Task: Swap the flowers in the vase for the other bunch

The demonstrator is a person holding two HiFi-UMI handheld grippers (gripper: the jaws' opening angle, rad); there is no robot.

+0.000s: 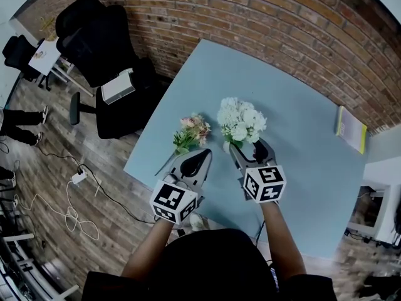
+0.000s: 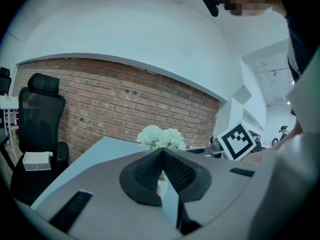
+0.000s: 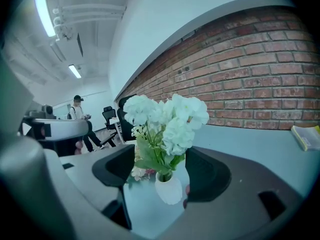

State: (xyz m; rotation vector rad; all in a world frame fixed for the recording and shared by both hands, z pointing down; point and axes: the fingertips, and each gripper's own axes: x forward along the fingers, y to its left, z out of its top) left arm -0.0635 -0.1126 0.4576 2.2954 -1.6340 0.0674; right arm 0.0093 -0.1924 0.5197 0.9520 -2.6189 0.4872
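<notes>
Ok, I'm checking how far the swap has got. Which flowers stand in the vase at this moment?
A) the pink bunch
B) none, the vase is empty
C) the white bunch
C: the white bunch stands with its stems in the vase, while the pink bunch lies flat on the table beside it.

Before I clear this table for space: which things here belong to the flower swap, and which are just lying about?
Job:
- white flowers
- vase
- pink bunch

Lying about:
- book
- box on the chair
- cables on the floor
</notes>
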